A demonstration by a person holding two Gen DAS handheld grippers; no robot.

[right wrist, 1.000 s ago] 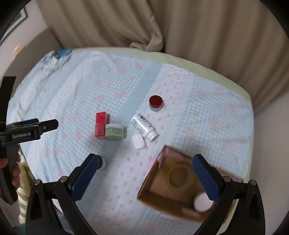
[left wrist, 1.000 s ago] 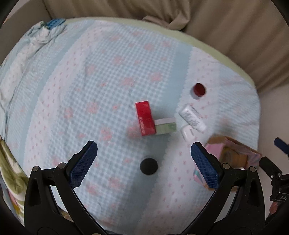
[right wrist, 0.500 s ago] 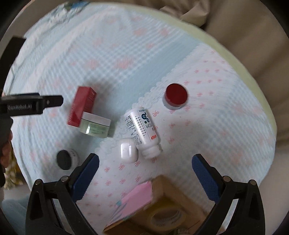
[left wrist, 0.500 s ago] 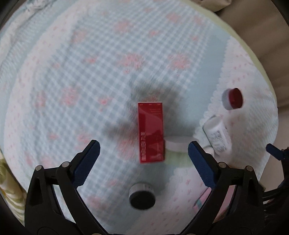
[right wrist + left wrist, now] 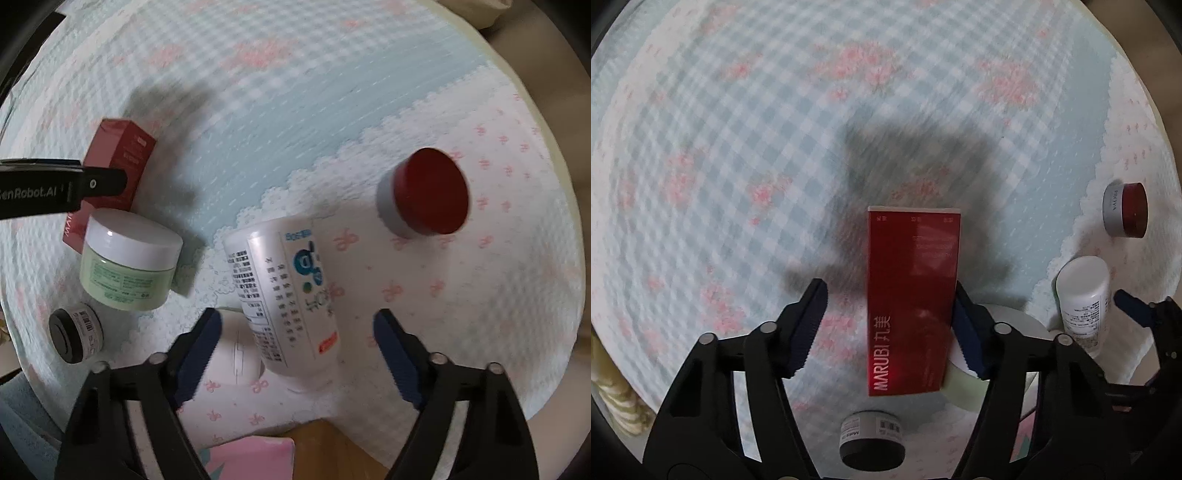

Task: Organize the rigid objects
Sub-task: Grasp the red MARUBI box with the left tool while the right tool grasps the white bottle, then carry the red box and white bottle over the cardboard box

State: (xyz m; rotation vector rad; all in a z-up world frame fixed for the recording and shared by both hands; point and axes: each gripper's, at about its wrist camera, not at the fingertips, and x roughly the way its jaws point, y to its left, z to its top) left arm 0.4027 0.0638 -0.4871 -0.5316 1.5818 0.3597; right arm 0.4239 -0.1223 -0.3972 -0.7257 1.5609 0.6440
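Where the blue checked blanket [image 5: 738,129] lies flat, hangs low over it with both tools. Has the left tool [image 5: 888,295] half open around the red box [image 5: 912,302], which lies flat: right finger touching the box's side, left finger a little apart from it, so no hold on it yet. Just beside the box, on its right, the green jar [image 5: 960,386] with a white lid, partly hidden behind that right finger and standing in the way there. Close under the box, a small black-lidded pot [image 5: 871,439]. Further right, the white bottle [image 5: 1082,295] lying down and a red-lidded jar [image 5: 1126,210]. Has the right tool [image 5: 299,321] wide open with nothing held, one finger on each side of the white bottle and apart from it on both sides. Under its left finger, a little white case [image 5: 236,354], just beside the bottle. At the near edge, a brown box [image 5: 332,443] and something pink [image 5: 251,458].
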